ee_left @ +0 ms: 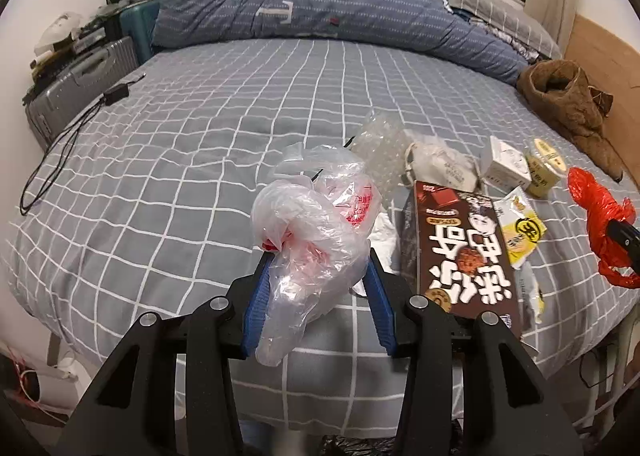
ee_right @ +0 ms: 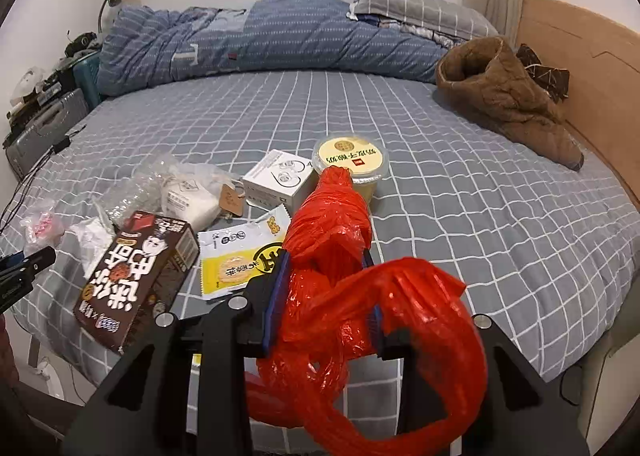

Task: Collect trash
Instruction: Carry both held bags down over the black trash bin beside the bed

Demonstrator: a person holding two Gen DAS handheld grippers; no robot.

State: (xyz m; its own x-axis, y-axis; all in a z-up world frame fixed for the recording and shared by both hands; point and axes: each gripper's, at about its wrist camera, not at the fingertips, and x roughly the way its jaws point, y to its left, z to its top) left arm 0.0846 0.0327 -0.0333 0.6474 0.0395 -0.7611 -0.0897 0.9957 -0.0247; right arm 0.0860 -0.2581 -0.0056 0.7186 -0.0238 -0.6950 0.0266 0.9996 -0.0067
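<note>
1. Your left gripper (ee_left: 318,284) is partly closed, its blue pads pressing on a clear bag (ee_left: 316,232) at lower centre of the left view.
2. Your right gripper (ee_right: 326,288) is partly closed too, gripping a red bag (ee_right: 340,256) at lower centre of the right view.
3. The clear bag is thin, crinkled film with red print, bunched into a lump. The red bag is glossy and twisted, one loop hanging over the right finger.
4. Both bags are lifted clear of the bed (ee_left: 192,160), whose grey sheet has a white grid.
5. More trash lies on the sheet, centre left in the right view: a brown box (ee_right: 136,276), a yellow wrapper (ee_right: 236,260) touching it, a white box (ee_right: 276,182), a round yellow-lidded cup (ee_right: 352,158) and bubble wrap (ee_right: 136,188).
6. In the upper part of the right view lie a blue quilt (ee_right: 280,40) and, to its right, a brown jacket (ee_right: 508,96).
</note>
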